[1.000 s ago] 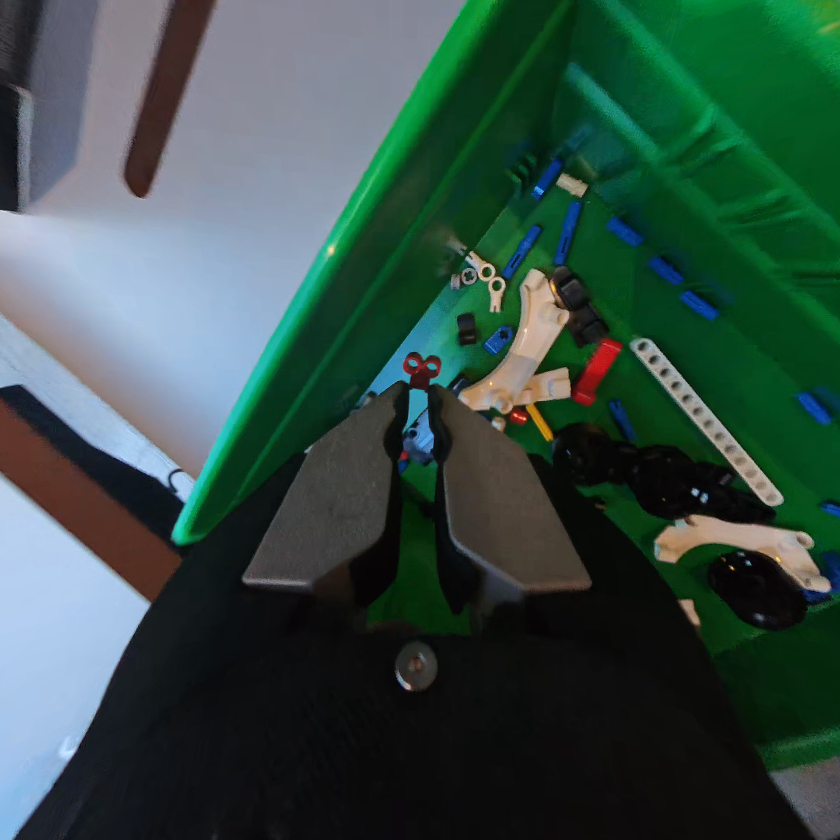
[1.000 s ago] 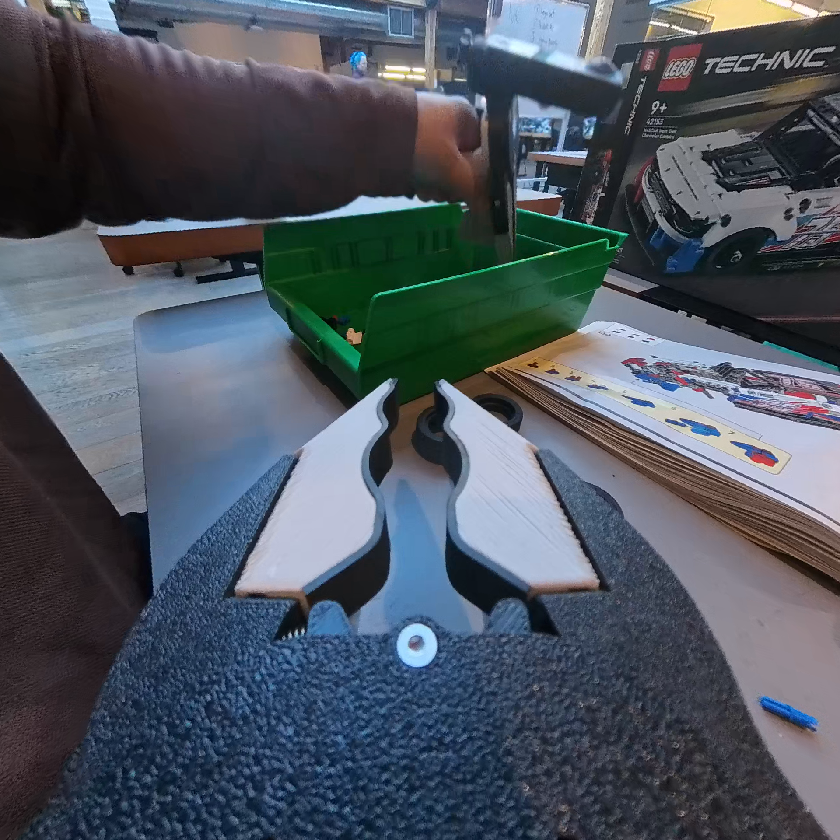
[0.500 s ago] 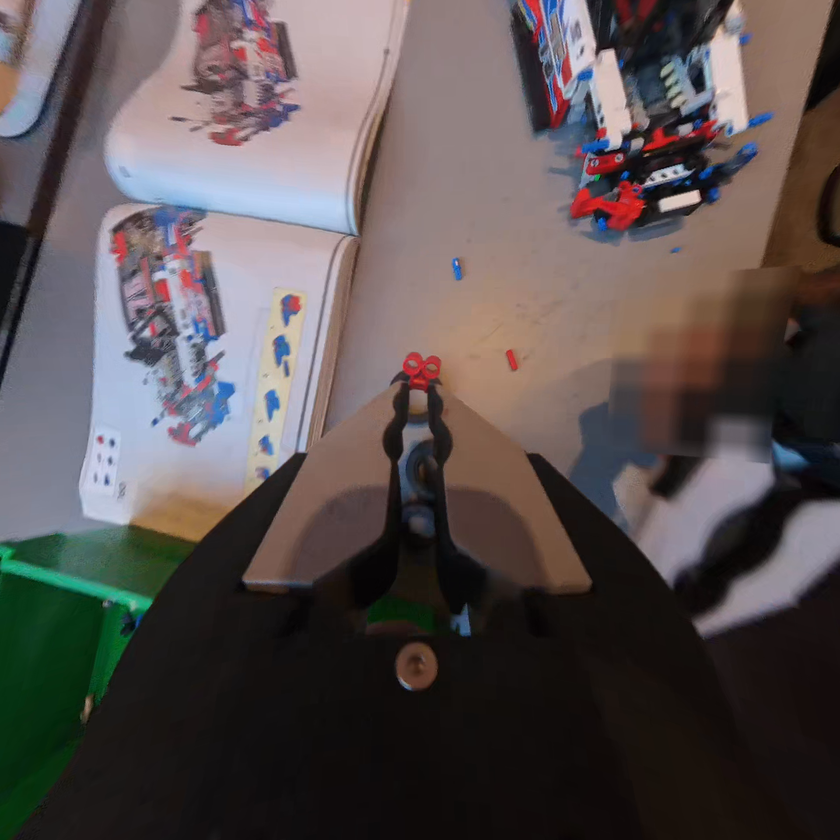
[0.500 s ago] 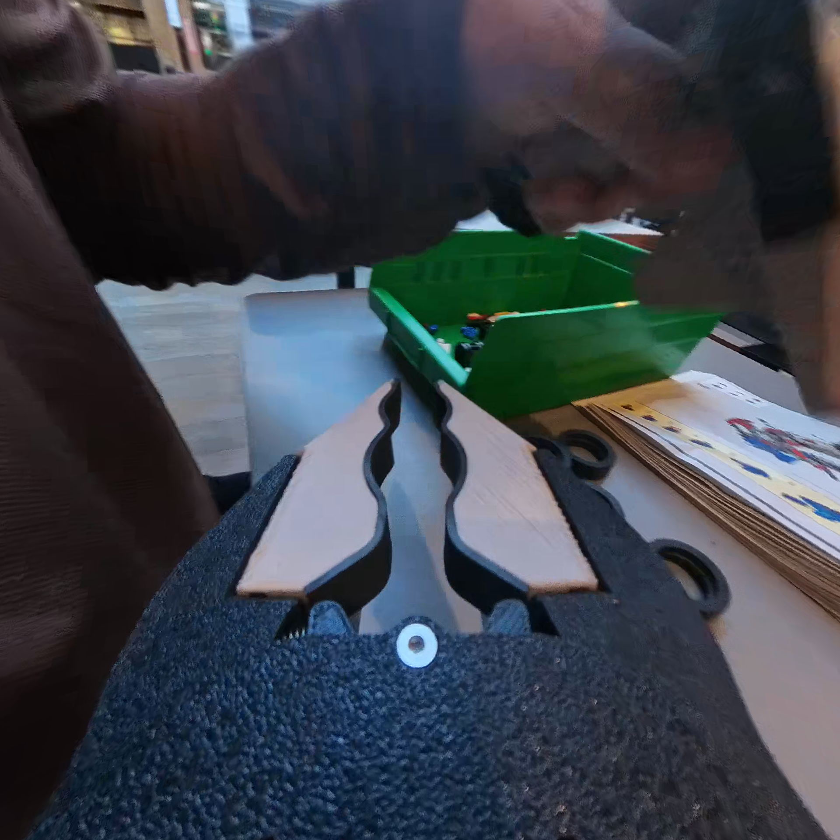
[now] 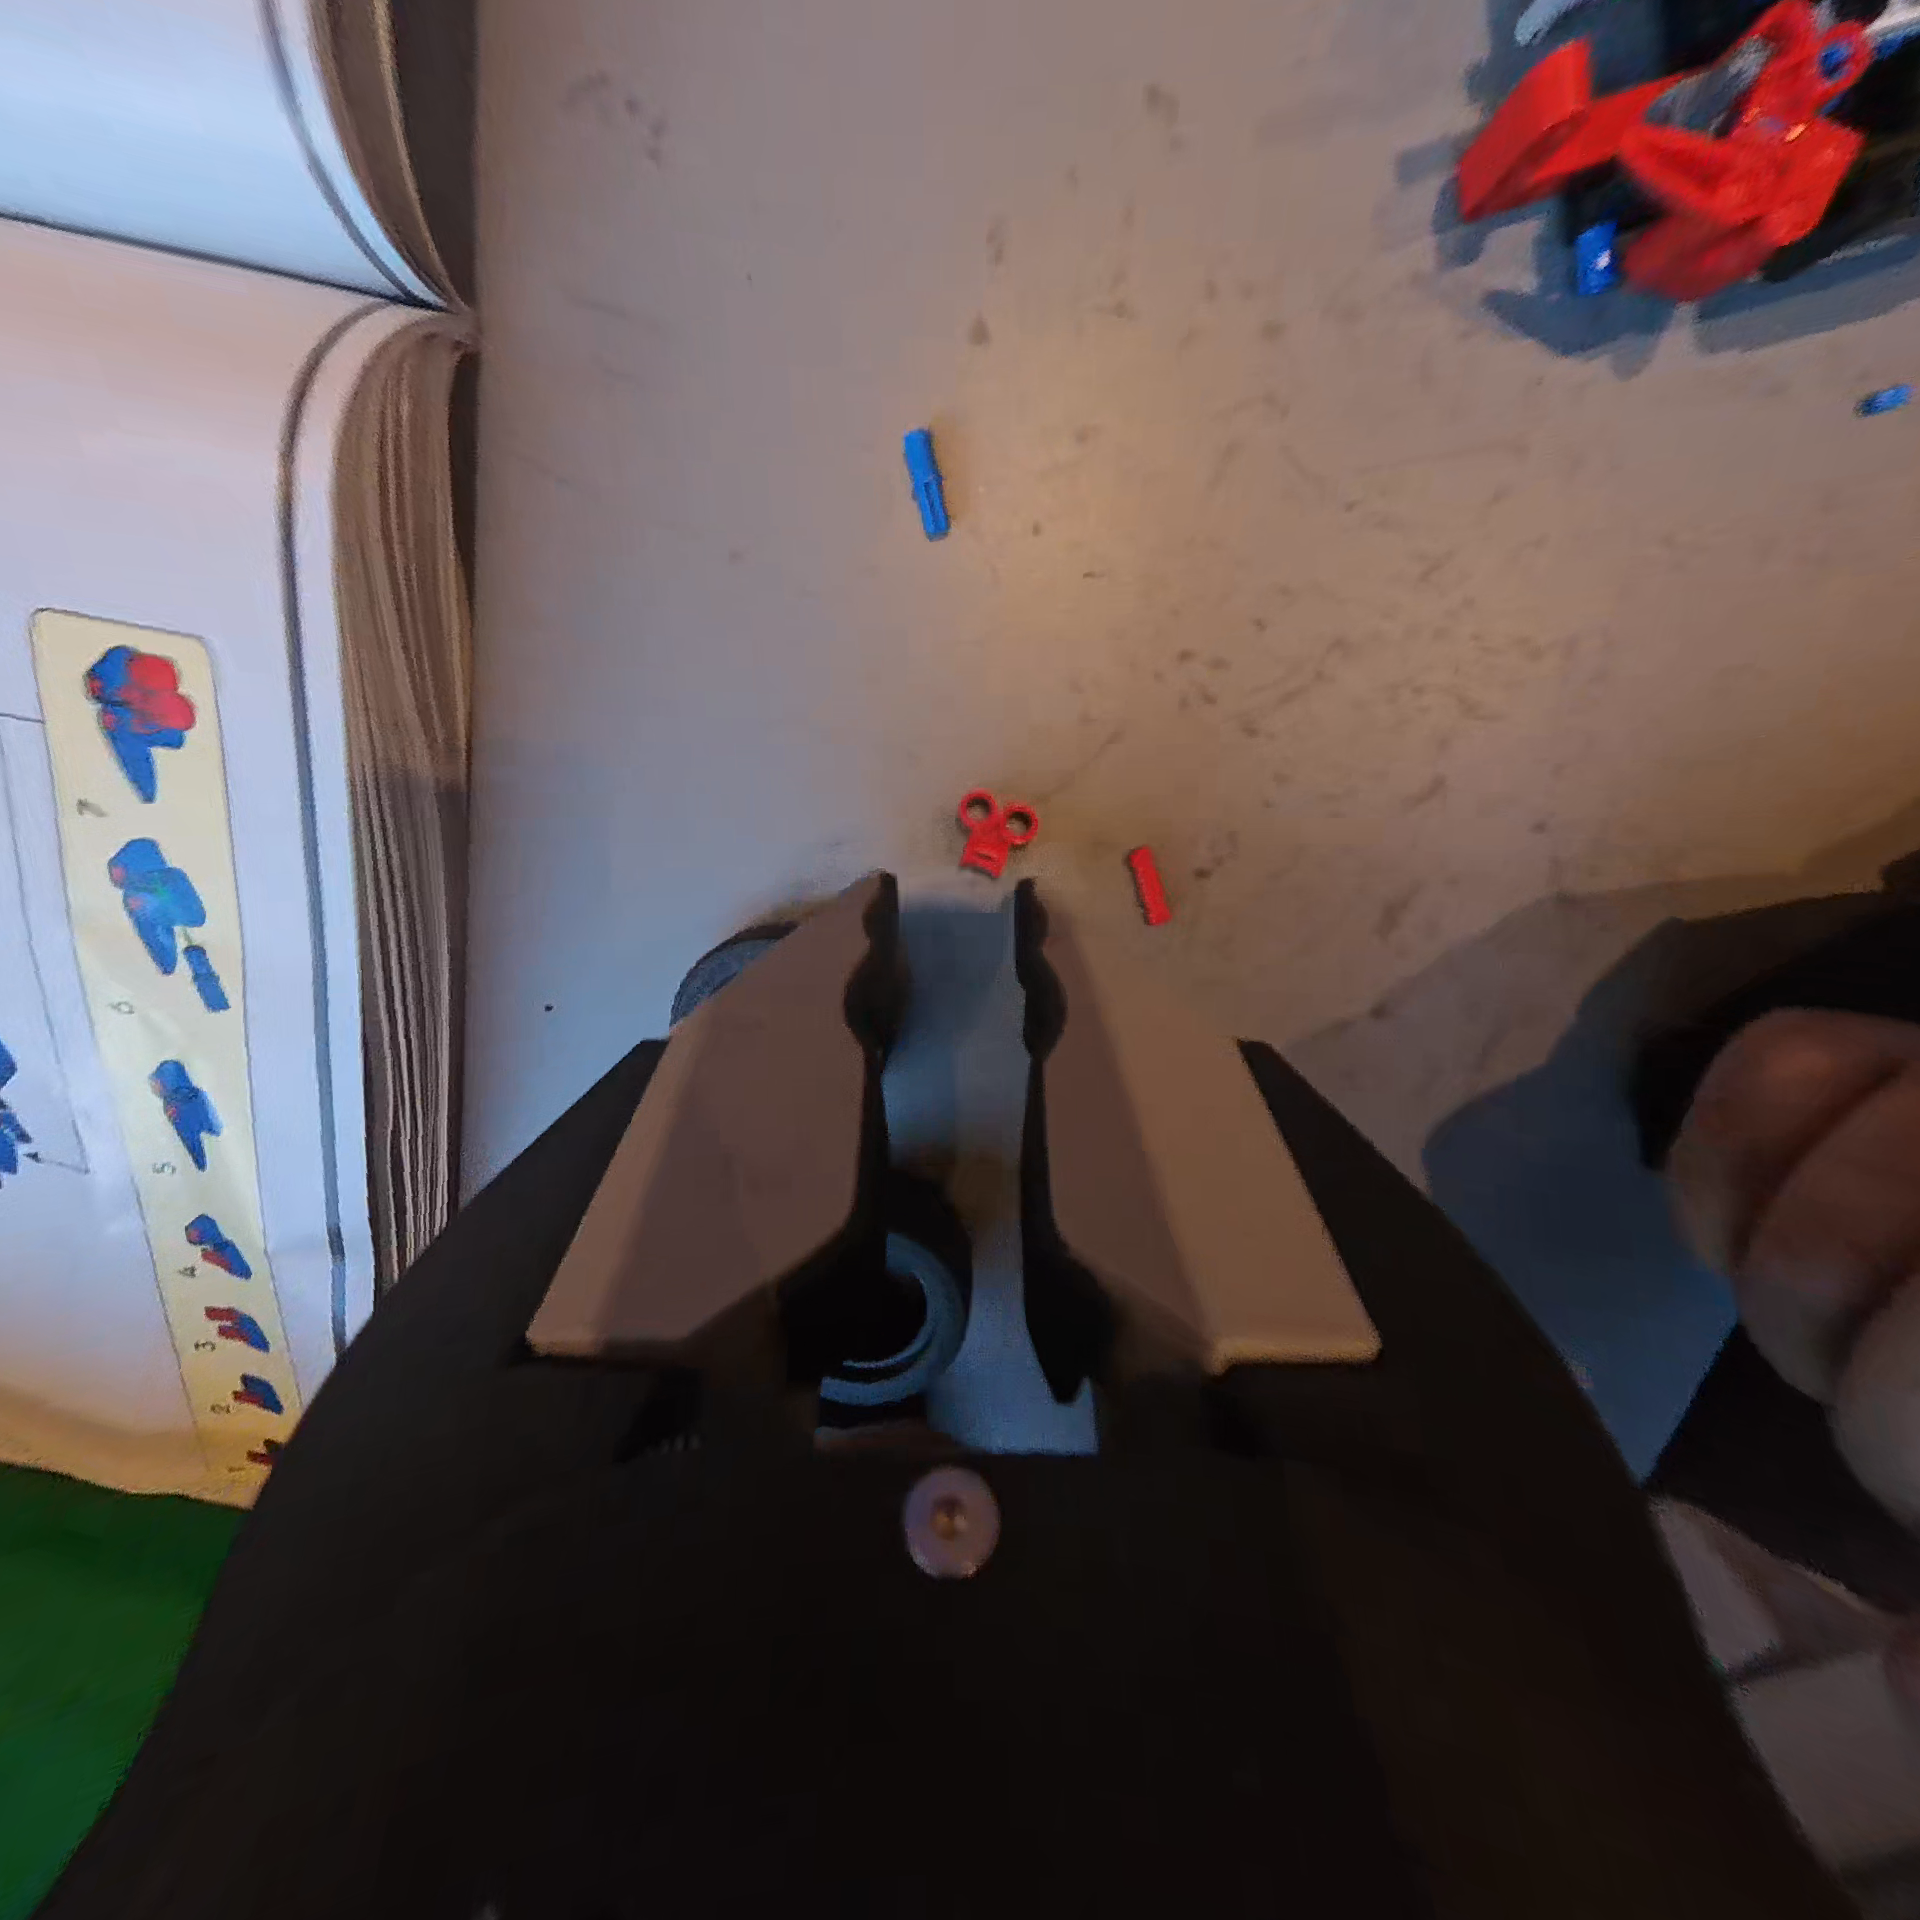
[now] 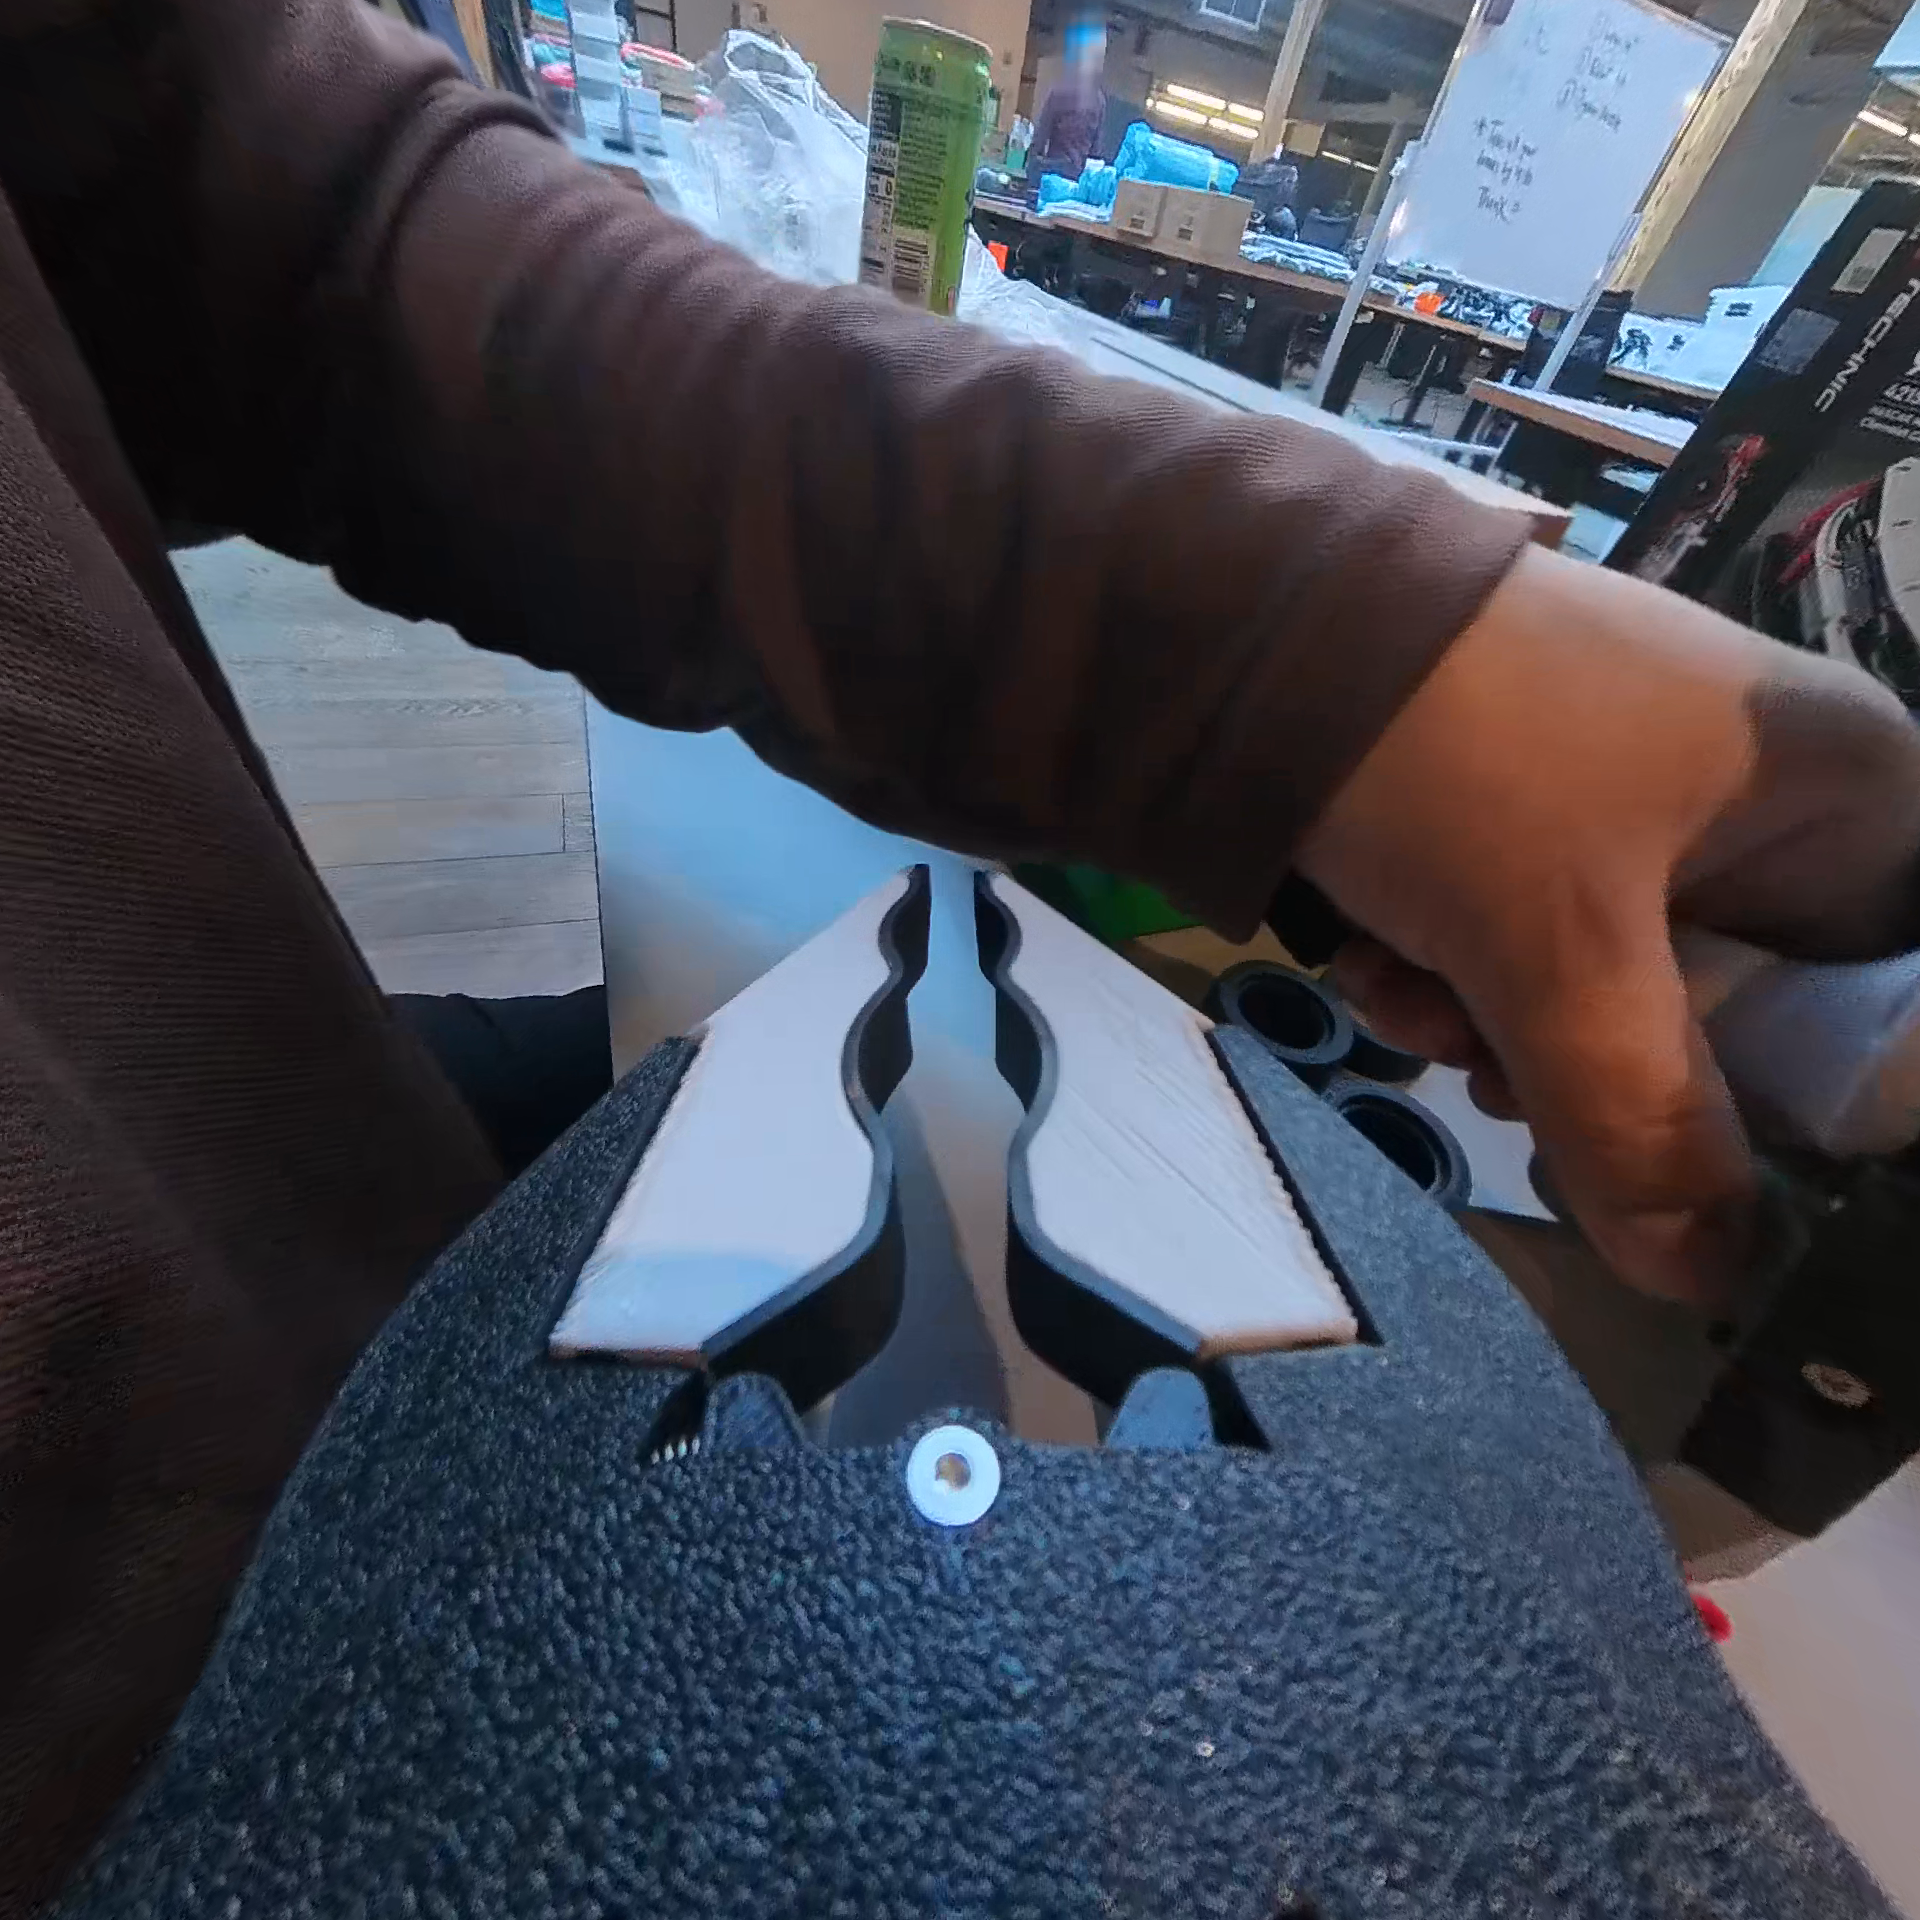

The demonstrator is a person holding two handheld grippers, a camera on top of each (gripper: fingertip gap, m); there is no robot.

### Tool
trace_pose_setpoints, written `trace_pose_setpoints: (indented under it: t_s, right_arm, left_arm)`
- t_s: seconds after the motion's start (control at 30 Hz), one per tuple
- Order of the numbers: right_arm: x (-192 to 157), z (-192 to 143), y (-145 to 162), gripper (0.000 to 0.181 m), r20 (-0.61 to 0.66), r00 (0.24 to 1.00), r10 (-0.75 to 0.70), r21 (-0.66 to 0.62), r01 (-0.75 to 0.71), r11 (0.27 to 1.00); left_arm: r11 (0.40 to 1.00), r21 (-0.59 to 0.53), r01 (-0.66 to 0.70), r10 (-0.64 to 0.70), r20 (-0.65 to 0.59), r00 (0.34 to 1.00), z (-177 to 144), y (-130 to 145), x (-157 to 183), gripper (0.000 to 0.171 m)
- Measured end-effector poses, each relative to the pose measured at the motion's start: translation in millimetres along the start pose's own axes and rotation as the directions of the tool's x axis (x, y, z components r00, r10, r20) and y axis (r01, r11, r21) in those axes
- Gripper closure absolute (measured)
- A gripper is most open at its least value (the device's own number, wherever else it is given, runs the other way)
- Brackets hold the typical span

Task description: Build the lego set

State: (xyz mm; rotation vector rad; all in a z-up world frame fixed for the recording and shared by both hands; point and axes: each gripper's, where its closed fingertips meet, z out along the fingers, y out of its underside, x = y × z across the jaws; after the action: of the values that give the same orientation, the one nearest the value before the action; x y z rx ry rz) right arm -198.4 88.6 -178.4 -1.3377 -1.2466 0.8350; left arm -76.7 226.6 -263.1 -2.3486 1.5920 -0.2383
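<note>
On your booklet (image 5: 156,935), a pale yellow strip (image 5: 156,1039) runs down the open page, with small printed step numerals beside its little red and blue part drawings; they are blurred.

In the right wrist view, take your sleeve (image 6: 831,520) as the mark. Above it stands a green can (image 6: 925,156) with a panel of fine print, too small to read. Above and right of it, a whiteboard (image 6: 1538,156) carries a few lines of dark handwriting. Right of its cuff, a black box (image 6: 1829,416) bears white brand lettering running up its side and a pale sticker (image 6: 1875,255) near the top.
</note>
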Motion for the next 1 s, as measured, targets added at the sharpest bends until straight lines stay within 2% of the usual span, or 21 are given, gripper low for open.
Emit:
trace_pose_setpoints:
  t_s: [0.1, 0.2, 0.27, 0.33, 0.4, 0.47, 0.53, 0.6, 0.7, 0.77, 0.87, 1.0]
  right_arm:
    - [0.3, 0.8, -0.4, 0.173, -0.004, 1.0, 0.004, 0.002, -0.004, 1.0]
    - [3.0, 2.5, -0.6, 0.173, -0.015, 1.0, 0.016, 0.005, -0.016, 1.0]
    - [8.1, 3.8, 0.2, 0.173, -0.031, 0.999, 0.033, 0.002, -0.033, 0.999]
    - [14.8, 5.2, 0.9, 0.173, -0.046, 0.997, 0.058, 0.002, -0.058, 0.998]
    - [22.3, 7.4, 1.6, 0.173, -0.061, 0.995, 0.079, 0.003, -0.079, 0.997]
    - [28.3, 10.8, 2.3, 0.173, -0.069, 0.993, 0.094, 0.001, -0.094, 0.996]
    - [32.0, 14.1, 3.2, 0.173, -0.07, 0.992, 0.103, -0.004, -0.104, 0.995]
    - [33.7, 16.1, 3.5, 0.173, -0.068, 0.992, 0.109, -0.006, -0.109, 0.994]
    - [35.0, 15.9, 3.0, 0.173, -0.068, 0.991, 0.117, -0.001, -0.118, 0.993]
    - [35.6, 14.7, 1.8, 0.172, -0.066, 0.99, 0.125, 0.011, -0.124, 0.992]
    - [35.9, 12.3, -0.6, 0.172, -0.061, 0.989, 0.133, 0.031, -0.131, 0.991]
    - [33.5, 8.4, -2.5, 0.173, -0.053, 0.99, 0.13, 0.048, -0.127, 0.991]
  left_arm:
    - [0.995, 0.093, 0.026, -0.029, 0.036, 0.999, -27.1, -0.1, -0.2, 0.151]
    - [0.958, 0.275, 0.08, -0.099, 0.058, 0.993, -86.7, 14.1, -3.4, 0.156]
    - [0.929, 0.345, 0.136, -0.181, 0.104, 0.978, -130.3, 49.8, -22.9, 0.156]
    - [0.918, 0.34, 0.204, -0.291, 0.229, 0.929, -167.5, 108.7, -63.3, 0.156]
    - [0.924, 0.24, 0.298, -0.364, 0.315, 0.876, -188.3, 179.5, -98.1, 0.155]
    - [0.914, 0.096, 0.395, -0.404, 0.322, 0.857, -190.8, 239.2, -118.1, 0.155]
    - [0.897, -0.066, 0.438, -0.408, 0.256, 0.876, -180.2, 273.9, -119.9, 0.152]
    - [0.89, -0.199, 0.411, -0.376, 0.189, 0.907, -164.7, 286.3, -113.6, 0.152]
    - [0.898, -0.362, 0.25, -0.198, 0.176, 0.964, -144.2, 293.0, -113.6, 0.16]
    - [0.862, -0.475, 0.177, -0.107, 0.172, 0.979, -135.5, 302.4, -117.9, 0.161]
    - [0.805, -0.569, 0.168, -0.137, 0.097, 0.986, -126.1, 307.8, -109.0, 0.152]
    - [0.773, -0.608, 0.182, -0.157, 0.094, 0.983, -122.0, 313.1, -110.3, 0.161]
